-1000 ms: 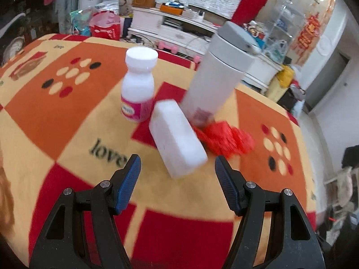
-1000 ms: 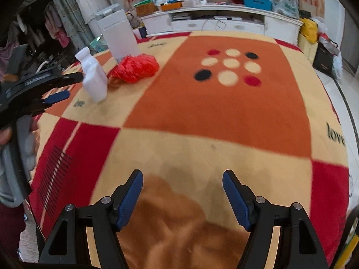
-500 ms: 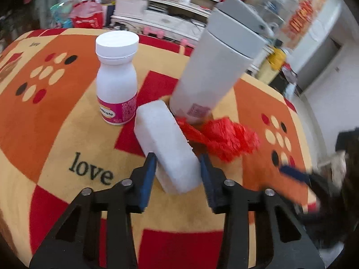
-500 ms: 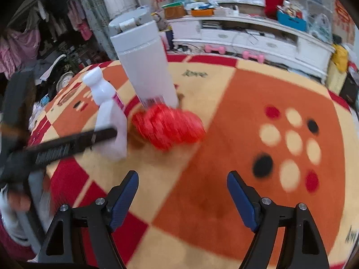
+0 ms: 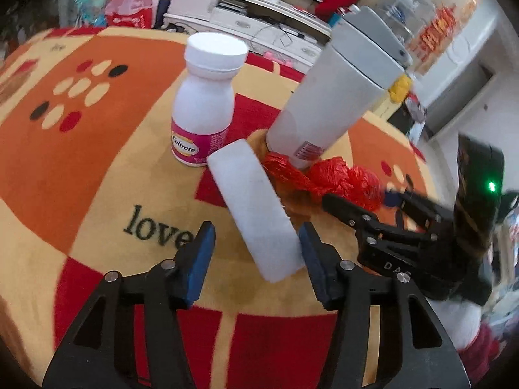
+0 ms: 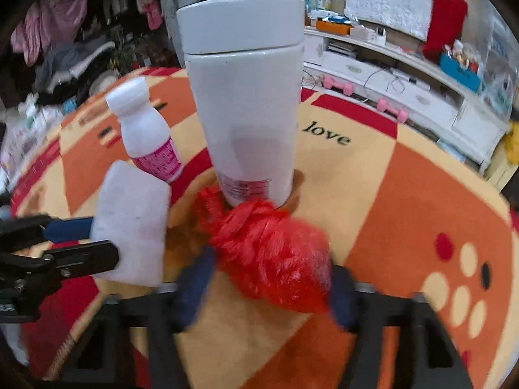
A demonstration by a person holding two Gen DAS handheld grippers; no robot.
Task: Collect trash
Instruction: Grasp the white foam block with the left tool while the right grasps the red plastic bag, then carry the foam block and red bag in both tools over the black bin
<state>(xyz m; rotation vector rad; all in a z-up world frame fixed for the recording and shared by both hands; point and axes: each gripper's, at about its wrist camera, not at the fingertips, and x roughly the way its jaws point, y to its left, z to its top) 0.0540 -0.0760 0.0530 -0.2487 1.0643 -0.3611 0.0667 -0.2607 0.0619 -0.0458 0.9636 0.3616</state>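
A white foam block (image 5: pixel 256 207) lies on the checked blanket (image 5: pixel 81 162), its near end between the fingers of my left gripper (image 5: pixel 256 259). Those jaws are opening; the left pad stands clear of the block. To the right, a crumpled red plastic bag (image 5: pixel 340 178) sits at the foot of a tall grey tumbler (image 5: pixel 331 97). In the right wrist view my right gripper (image 6: pixel 267 291) is blurred and closing, with the red bag (image 6: pixel 269 253) between its pads, which touch its sides.
A white pill bottle (image 5: pixel 202 113) with a pink label stands upright just behind the block, close to the tumbler (image 6: pixel 246 97). A white cabinet (image 5: pixel 243 9) with clutter runs behind the blanket's far edge. Clothes hang at the back left (image 6: pixel 65 32).
My left gripper closed in on the foam block, then widened again. My right gripper swept across the blanket to the red bag and its jaws narrowed around it.
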